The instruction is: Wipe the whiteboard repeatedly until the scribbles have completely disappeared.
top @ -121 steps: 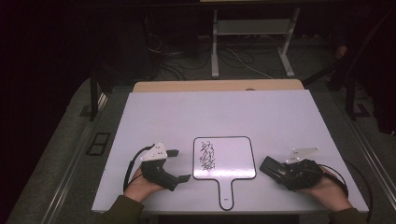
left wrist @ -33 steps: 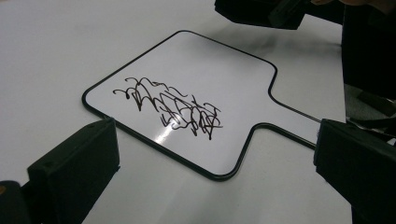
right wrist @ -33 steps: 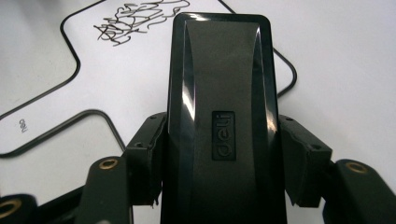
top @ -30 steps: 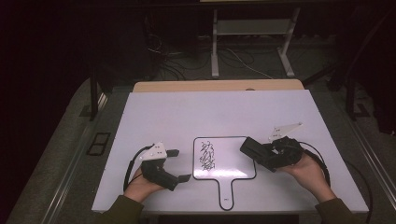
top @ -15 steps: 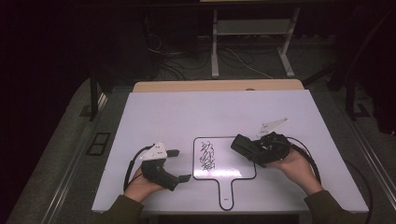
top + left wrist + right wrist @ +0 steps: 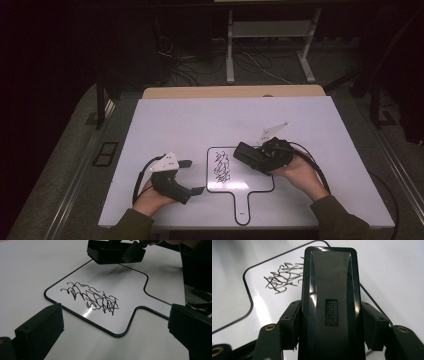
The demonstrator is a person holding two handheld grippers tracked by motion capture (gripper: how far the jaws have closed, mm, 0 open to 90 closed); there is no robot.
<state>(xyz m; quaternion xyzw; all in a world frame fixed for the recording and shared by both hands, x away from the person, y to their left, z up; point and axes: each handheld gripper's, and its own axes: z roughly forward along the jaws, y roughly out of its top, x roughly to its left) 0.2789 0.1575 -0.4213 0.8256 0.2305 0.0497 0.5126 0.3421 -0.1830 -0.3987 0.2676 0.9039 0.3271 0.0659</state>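
A small paddle-shaped whiteboard (image 6: 250, 181) with a black rim lies near the table's front edge. A black scribble (image 6: 221, 168) covers its left half, also clear in the left gripper view (image 6: 91, 298) and the right gripper view (image 6: 280, 278). My right gripper (image 6: 246, 154) is shut on a black board eraser (image 6: 329, 302), which hovers over the board's upper right part just right of the scribble. My left gripper (image 6: 192, 176) rests on the table left of the board, jaws spread wide with nothing between them; the eraser (image 6: 115, 251) shows beyond them.
The white tabletop (image 6: 200, 120) stretches bare behind the board. A wooden strip (image 6: 232, 92) runs along its far edge. Cables (image 6: 310, 160) trail from both grippers. Metal stand legs (image 6: 230, 45) and floor cables sit beyond the table.
My right gripper has carried the eraser leftward from the table's right side to above the whiteboard. The left gripper has stayed put.
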